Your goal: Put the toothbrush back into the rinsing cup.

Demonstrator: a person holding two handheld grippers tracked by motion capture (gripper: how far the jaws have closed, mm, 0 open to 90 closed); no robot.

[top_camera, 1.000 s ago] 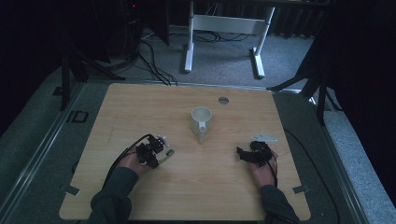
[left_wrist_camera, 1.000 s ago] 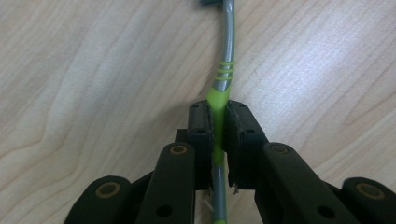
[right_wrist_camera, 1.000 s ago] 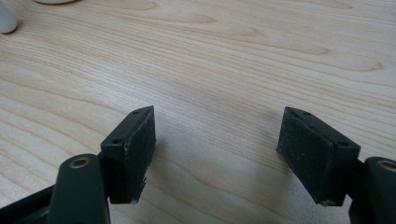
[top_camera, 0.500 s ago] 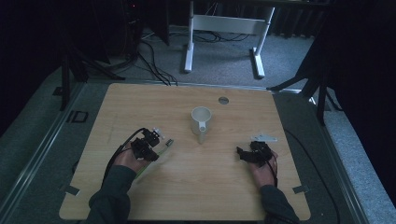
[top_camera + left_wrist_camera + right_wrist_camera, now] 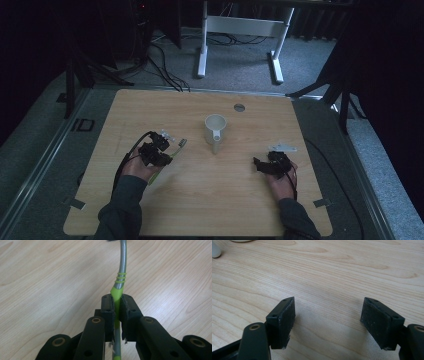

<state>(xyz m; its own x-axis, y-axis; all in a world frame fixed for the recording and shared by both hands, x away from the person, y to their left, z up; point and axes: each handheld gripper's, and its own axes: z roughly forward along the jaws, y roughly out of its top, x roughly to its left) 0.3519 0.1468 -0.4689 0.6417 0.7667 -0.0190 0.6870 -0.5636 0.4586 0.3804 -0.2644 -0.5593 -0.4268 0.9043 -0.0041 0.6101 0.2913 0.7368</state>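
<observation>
- Two tongs low over the near half of the counter in the high view: left tongs clamped on a thin green-and-grey utensil, right tongs well apart at the other side, holding nothing.
- Between them and a little farther off, a white mug, upright, mouth open, not touching the utensil.
- Pale wood, bare and flat, with a small round grommet near the far edge; likely smooth enough for a thin handle to skid on.
- Beyond it, dim grey carpet, loose cables and a white stand; dark all round.
- Up close in the left gripper view: left tongs shut tight on the green part of the utensil, the grey stem curving away over the counter; head cut off at the top edge, kind not clear.
- Probably light and fairly stiff, the stem narrow and round, so apt to swivel between flat pads; best gripped as now, on the thicker green handle just below the ringed band, not on the slick grey stem.
- Little risk of breakage, more of slipping or tipping the mug.
- Plainly spread in the right gripper view: right tongs wide open, nothing between the pads, just above bare wood grain.
</observation>
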